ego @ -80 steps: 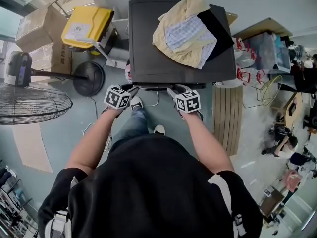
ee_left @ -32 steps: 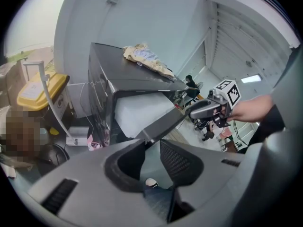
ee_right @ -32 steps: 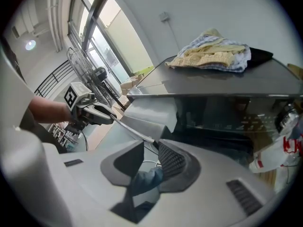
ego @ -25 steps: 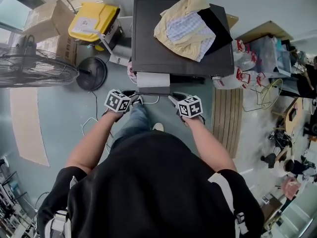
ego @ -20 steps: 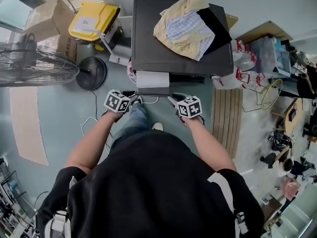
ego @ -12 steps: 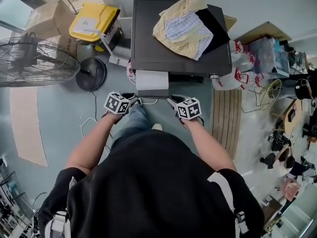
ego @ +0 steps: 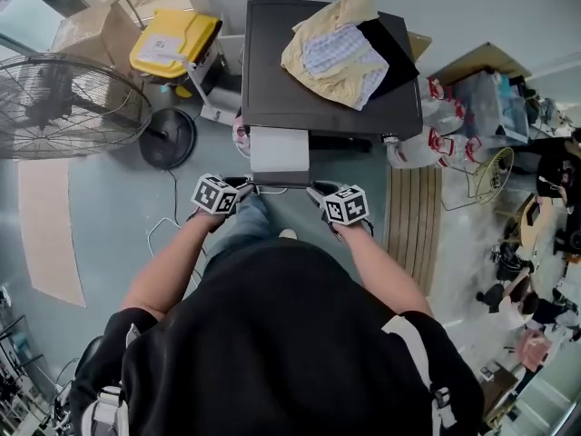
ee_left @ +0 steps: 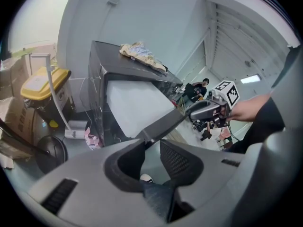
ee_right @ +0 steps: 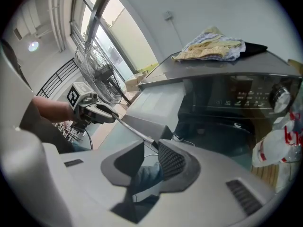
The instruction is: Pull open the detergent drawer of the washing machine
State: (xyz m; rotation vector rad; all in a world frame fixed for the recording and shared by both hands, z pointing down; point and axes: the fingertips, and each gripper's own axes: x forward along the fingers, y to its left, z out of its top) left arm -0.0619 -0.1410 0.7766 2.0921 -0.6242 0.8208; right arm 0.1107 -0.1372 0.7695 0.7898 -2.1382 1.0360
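Observation:
From above, the dark washing machine [ego: 272, 71] has its detergent drawer [ego: 279, 150] slid out towards me, white inside, with a dark front panel [ego: 280, 185]. My left gripper [ego: 243, 184] grips the panel's left end and my right gripper [ego: 313, 189] its right end. In the left gripper view the panel [ee_left: 163, 124] runs from between the left gripper's [ee_left: 151, 150] jaws across to the right gripper [ee_left: 208, 110]. In the right gripper view the panel's [ee_right: 137, 124] corner sits between the right gripper's [ee_right: 151, 157] jaws, with the left gripper [ee_right: 92, 110] at its far end.
A pile of clothes [ego: 340, 48] lies on the machine's top. A standing fan [ego: 64, 107], a yellow bin [ego: 168, 39] and cardboard boxes [ego: 86, 25] crowd the left. White bags [ego: 436, 143] and a slatted wooden board [ego: 413, 216] stand at the right. My shoe [ego: 289, 234] is below the drawer.
The drawer, closed in the earliest frame, has come further out of the machine over the last second. Both grippers have moved towards me with its front panel.

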